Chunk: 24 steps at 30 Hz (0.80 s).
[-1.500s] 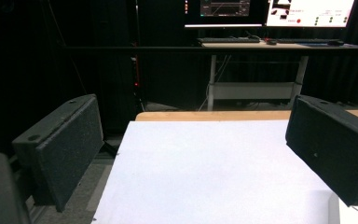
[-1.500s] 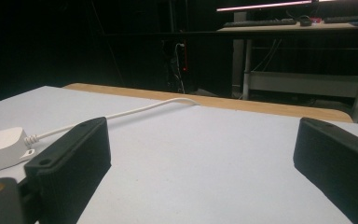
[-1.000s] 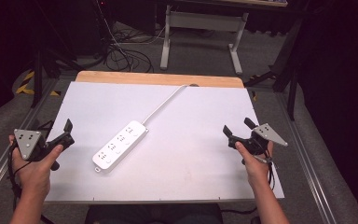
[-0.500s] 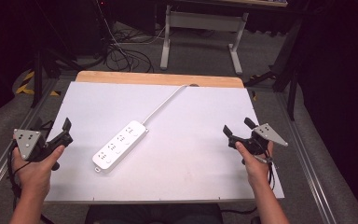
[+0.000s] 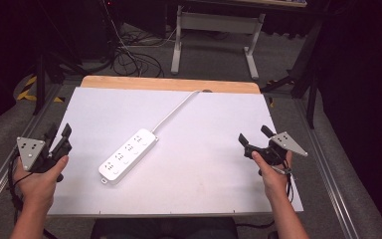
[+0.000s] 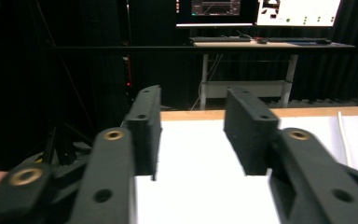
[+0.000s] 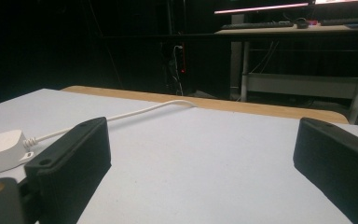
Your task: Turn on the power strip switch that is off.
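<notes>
A white power strip (image 5: 128,154) lies slantwise near the middle of the white tabletop (image 5: 214,169), and its cable (image 5: 176,109) runs to the far edge. My left gripper (image 5: 59,133) rests at the table's left edge, well left of the strip. Its jaws have just been closing, and in the left gripper view (image 6: 193,135) a narrowed gap shows with nothing in it. My right gripper (image 5: 253,135) sits near the right edge, open wide and empty (image 7: 203,158). The right gripper view has the strip's end (image 7: 0,144) and cable (image 7: 135,111) off to the left.
A wooden strip (image 5: 169,84) borders the table's far side. Beyond it stand a white desk frame (image 5: 214,30) and loose floor cables (image 5: 129,55). Metal rails run along both table sides. A desk with screens (image 6: 261,14) is far behind.
The left gripper's jaws stand closer together than a second ago, with nothing between them. Both hands and the power strip kept their places.
</notes>
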Motion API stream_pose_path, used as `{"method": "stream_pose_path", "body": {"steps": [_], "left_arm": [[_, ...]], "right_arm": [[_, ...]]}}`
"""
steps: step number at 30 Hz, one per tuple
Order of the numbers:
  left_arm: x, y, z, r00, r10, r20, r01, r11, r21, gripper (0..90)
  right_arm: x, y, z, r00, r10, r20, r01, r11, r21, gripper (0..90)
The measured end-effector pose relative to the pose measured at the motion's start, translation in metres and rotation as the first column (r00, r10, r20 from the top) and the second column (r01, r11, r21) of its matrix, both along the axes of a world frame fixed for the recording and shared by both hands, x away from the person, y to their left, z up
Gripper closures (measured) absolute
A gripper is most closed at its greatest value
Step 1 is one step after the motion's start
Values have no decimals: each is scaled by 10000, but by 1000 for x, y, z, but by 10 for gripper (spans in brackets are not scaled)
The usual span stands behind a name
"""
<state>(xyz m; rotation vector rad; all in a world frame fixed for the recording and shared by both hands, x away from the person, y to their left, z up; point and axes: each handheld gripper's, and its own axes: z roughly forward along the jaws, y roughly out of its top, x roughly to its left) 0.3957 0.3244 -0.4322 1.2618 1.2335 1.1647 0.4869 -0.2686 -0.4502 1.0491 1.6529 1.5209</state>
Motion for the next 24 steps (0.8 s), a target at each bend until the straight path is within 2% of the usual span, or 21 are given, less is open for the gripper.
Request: {"method": "stream_pose_path", "body": {"steps": [2, 7, 17, 24], "left_arm": [[0, 0, 0, 10000, -50, -31, 50, 10000, 42, 673], [0, 1, 0, 9998, -171, -86, 172, 9998, 94, 756], [0, 0, 0, 9994, -311, -179, 315, 9993, 185, 878], [0, 2, 0, 9982, -546, -230, 551, 9983, 214, 899]], "right_arm": [[0, 0, 0, 10000, 7, -8, -7, 10000, 21, 47], [0, 0, 0, 10000, -6, 22, 6, 10000, 19, 47], [-1, -1, 0, 10000, 27, 12, -27, 10000, 50, 47], [-2, -1, 1, 10000, 4, 28, -4, 10000, 43, 47]]}}
